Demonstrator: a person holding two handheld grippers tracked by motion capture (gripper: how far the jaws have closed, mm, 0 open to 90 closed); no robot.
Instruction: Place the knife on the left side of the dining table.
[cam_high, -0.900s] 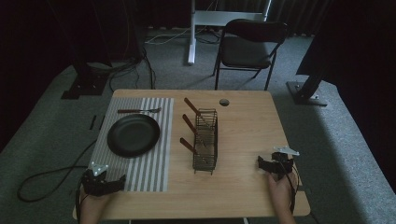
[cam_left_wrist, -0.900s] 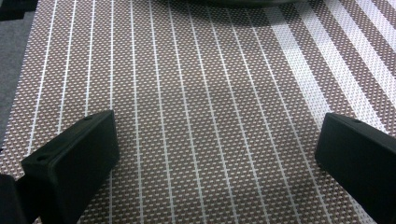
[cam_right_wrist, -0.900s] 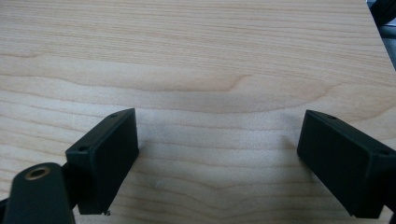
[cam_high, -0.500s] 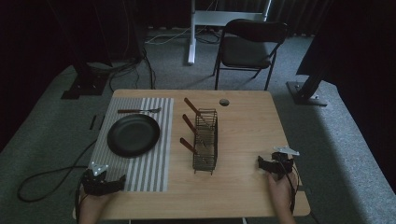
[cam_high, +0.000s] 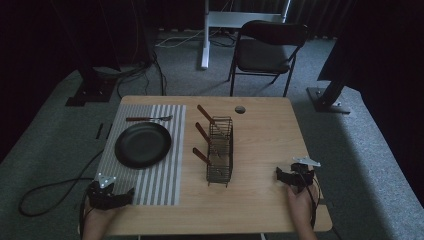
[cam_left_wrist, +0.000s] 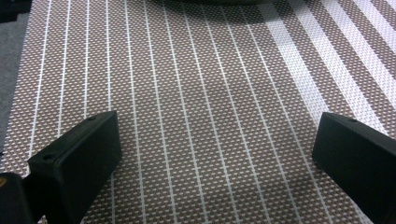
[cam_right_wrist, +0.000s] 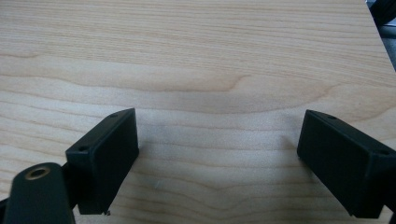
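- The left gripper (cam_high: 111, 196) sits at the lower left of the high view, on the near edge of the striped mat (cam_high: 165, 165). Its jaws are spread wide, with nothing between them.
- The right gripper (cam_high: 295, 177) sits at the lower right, on the bare wooden table (cam_high: 260, 145). Its jaws are spread wide too, and empty.
- A black plate (cam_high: 143, 145) lies on the mat, above the left gripper.
- A fork (cam_high: 148, 118) lies on the mat just past the plate.
- A wire rack (cam_high: 220, 150) stands in the middle of the table, well apart from both grippers.

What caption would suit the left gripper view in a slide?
Open left gripper hovering over the striped placemat, nothing between its jaws.
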